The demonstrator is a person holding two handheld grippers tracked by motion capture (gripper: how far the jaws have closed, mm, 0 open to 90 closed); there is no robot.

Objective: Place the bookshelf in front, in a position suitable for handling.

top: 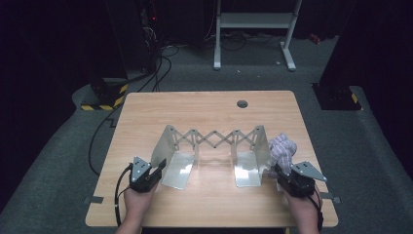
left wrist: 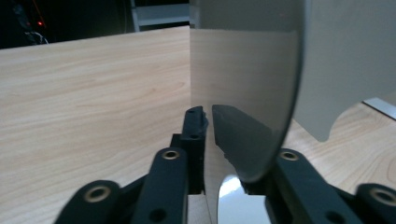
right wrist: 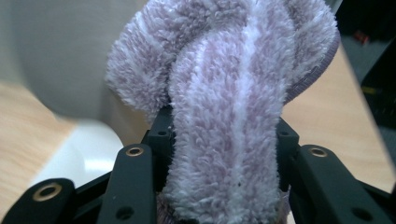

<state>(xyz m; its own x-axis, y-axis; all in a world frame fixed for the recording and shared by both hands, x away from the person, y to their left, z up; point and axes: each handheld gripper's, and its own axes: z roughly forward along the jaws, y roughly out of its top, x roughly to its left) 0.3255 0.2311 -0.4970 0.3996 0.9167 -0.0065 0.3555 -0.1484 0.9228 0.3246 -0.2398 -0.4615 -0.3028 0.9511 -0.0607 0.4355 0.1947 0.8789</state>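
A metal expanding rack [top: 214,138], two upright end plates joined by a scissor lattice, stands mid-table. My left gripper [top: 162,166] is at the front edge of its left plate [top: 163,144]. In the left gripper view that shiny plate [left wrist: 243,70] stands between the jaws of the left gripper [left wrist: 224,140], with a thin gap beside the left pad, so the jaws are open. My right gripper [top: 278,170] is just right of the rack's right plate and is shut on a fluffy lilac-and-white striped cloth [top: 282,148]. The cloth [right wrist: 224,70] bulges up from the right gripper [right wrist: 224,144].
The wooden table [top: 204,204] has a round cable hole [top: 242,103] near its far edge. Both plates' flat feet [top: 179,170] lie toward me. On the floor beyond are a white stand [top: 253,22] and black cables [top: 156,73].
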